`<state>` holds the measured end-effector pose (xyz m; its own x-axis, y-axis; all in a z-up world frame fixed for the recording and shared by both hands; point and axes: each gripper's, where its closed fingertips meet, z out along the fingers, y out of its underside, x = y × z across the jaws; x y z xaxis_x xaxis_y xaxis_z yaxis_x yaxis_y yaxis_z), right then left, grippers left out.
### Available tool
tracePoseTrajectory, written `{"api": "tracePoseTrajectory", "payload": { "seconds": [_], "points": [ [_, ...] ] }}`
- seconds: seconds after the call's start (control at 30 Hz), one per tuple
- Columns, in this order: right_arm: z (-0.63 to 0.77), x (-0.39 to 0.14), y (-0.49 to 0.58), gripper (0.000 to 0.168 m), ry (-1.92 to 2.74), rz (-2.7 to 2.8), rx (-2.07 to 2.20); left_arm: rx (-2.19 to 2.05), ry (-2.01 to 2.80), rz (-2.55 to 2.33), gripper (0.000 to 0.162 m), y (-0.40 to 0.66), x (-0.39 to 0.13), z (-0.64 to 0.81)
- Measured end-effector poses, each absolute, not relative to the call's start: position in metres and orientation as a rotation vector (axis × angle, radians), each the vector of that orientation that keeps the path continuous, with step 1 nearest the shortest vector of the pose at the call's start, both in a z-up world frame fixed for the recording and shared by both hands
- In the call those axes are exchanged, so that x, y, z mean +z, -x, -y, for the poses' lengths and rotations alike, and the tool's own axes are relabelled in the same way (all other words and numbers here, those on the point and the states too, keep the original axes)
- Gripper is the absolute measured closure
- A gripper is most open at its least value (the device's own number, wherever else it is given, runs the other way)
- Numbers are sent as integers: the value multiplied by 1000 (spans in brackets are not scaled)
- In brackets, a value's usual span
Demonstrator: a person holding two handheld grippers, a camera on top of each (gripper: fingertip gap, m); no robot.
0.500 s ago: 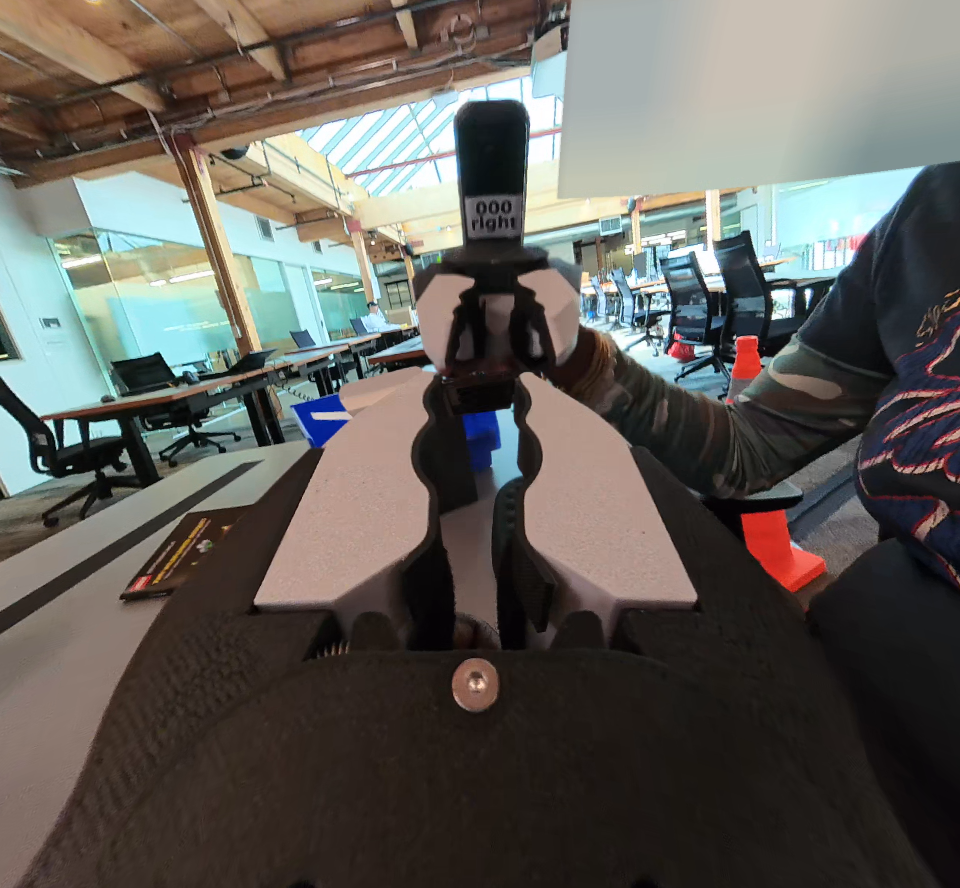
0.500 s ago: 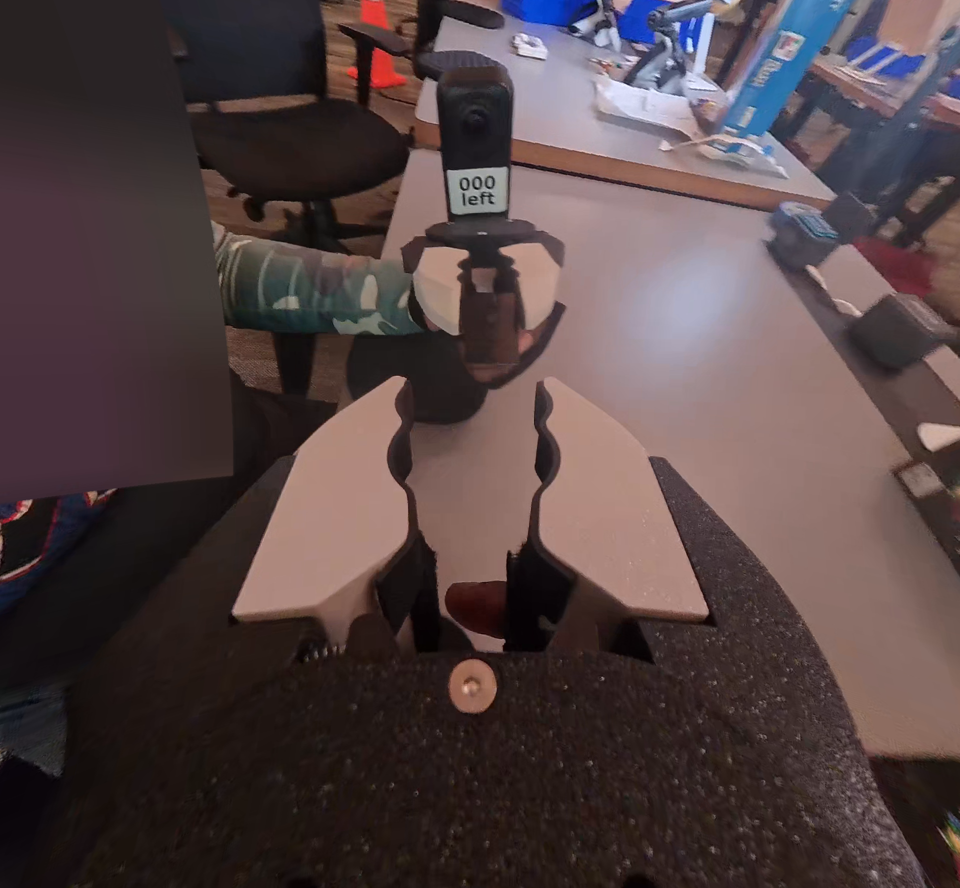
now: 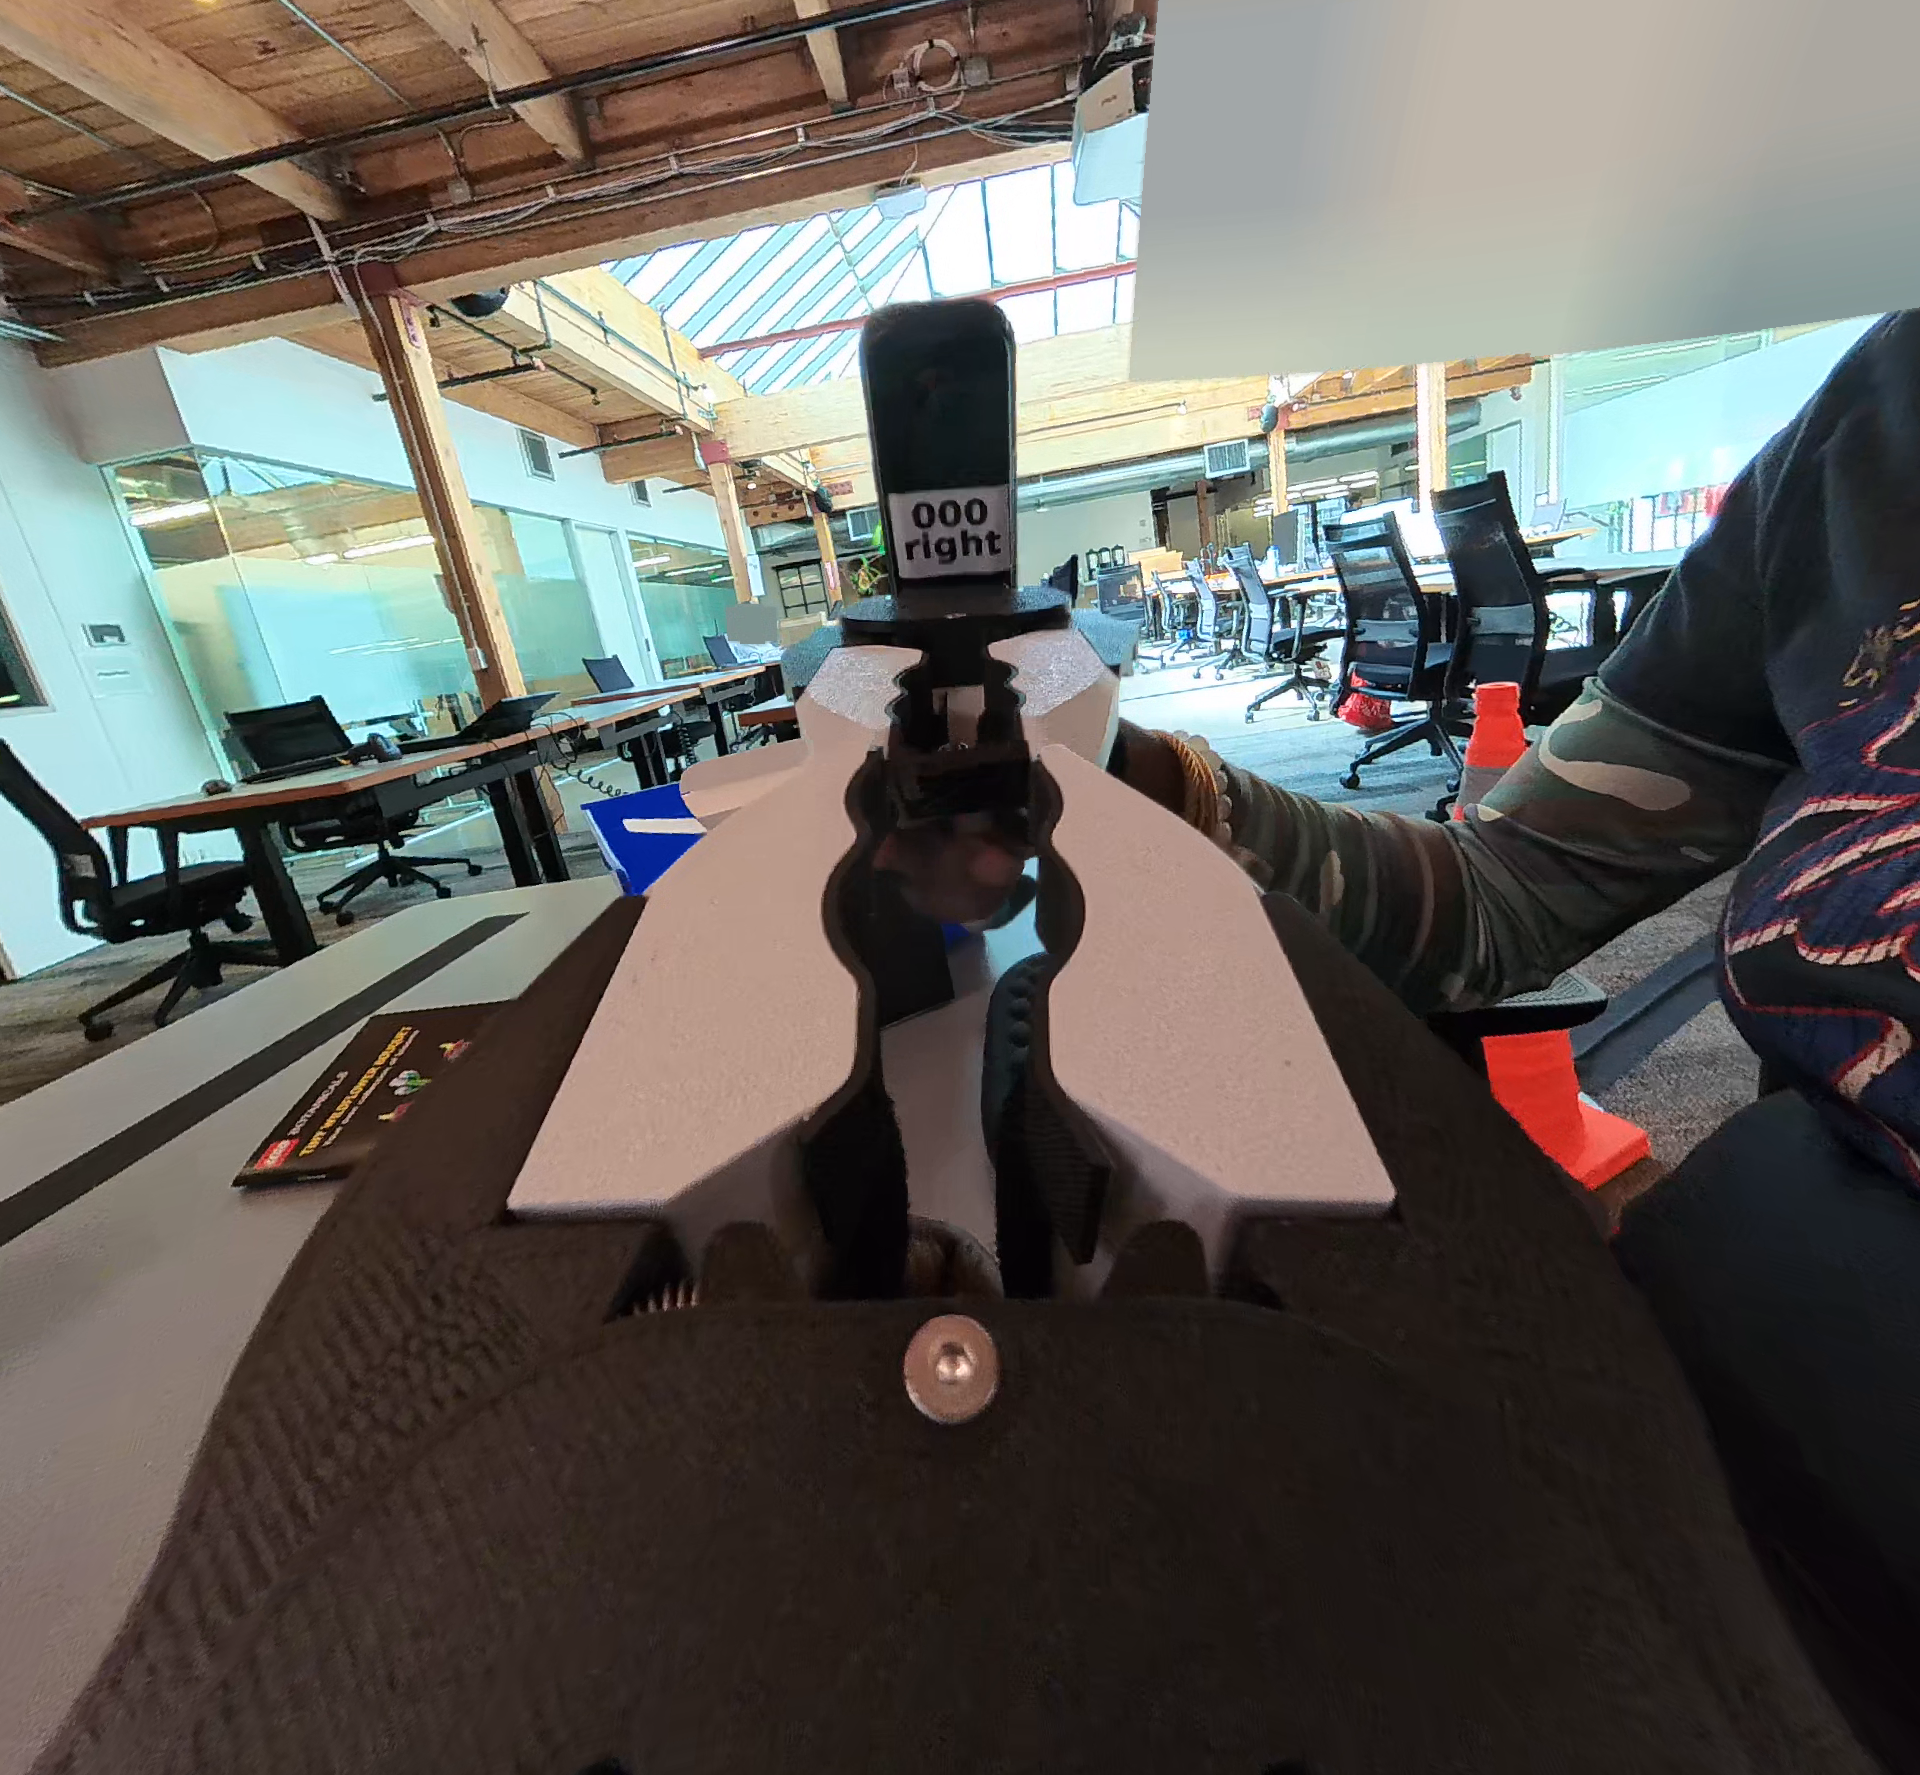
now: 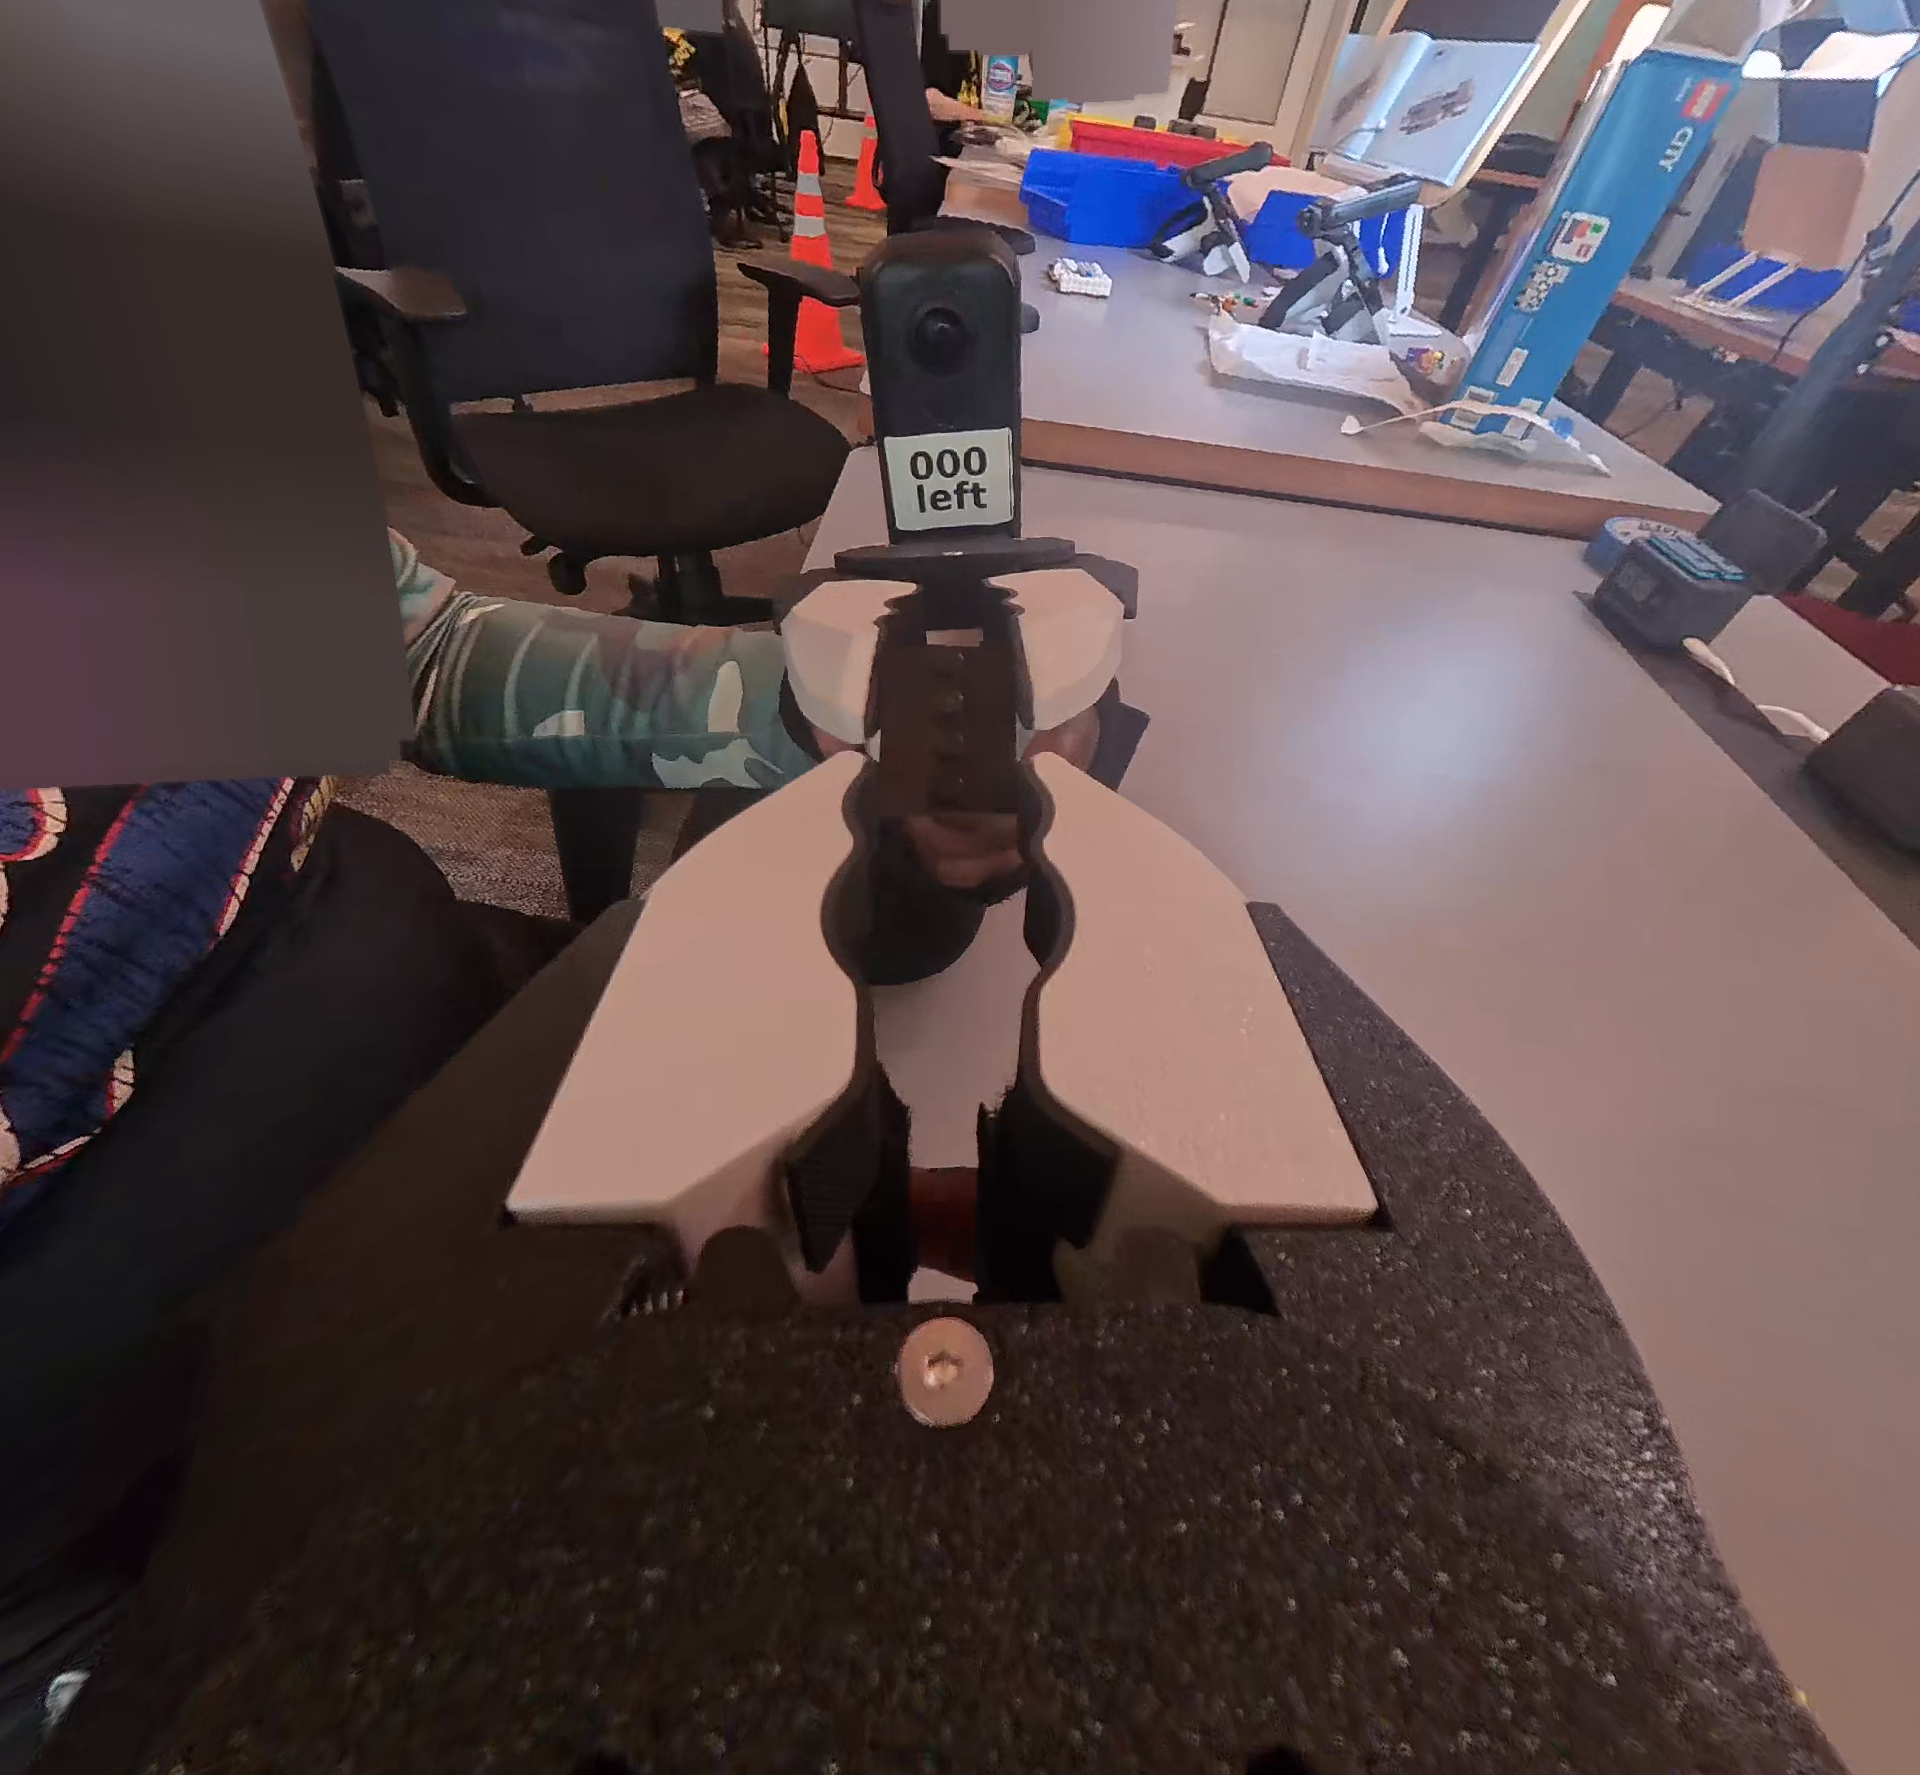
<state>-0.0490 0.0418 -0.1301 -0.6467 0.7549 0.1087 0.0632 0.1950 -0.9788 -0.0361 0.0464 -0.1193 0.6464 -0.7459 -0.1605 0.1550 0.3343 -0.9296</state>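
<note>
Above the grey table (image 4: 1455, 842), the left black-and-white two-finger gripper (image 3: 951, 821) and its right twin (image 4: 945, 811) face each other nose to nose, both spread apart and gripping nothing.

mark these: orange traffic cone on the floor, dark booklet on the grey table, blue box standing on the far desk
Orange plastic traffic cone (image 3: 1548, 1102), left wrist view, on its lower body.
Dark flat booklet (image 3: 353, 1102), left wrist view, on its cover.
Tall blue cardboard box (image 4: 1590, 239), right wrist view, on its front face.
</note>
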Motion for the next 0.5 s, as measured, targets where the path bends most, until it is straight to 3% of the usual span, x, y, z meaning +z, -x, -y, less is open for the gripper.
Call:
{"api": "tracePoseTrajectory", "payload": {
  "seconds": [0.3,0.5],
  "points": [
    [-85,-109,27,143,872,1813,1312,-564,1313,-557,130,48,-146,-77],
    [-212,-118,-28,143,1401,1571,536,-356,1639,-489,130,69,-193,-107]
  ]
}}
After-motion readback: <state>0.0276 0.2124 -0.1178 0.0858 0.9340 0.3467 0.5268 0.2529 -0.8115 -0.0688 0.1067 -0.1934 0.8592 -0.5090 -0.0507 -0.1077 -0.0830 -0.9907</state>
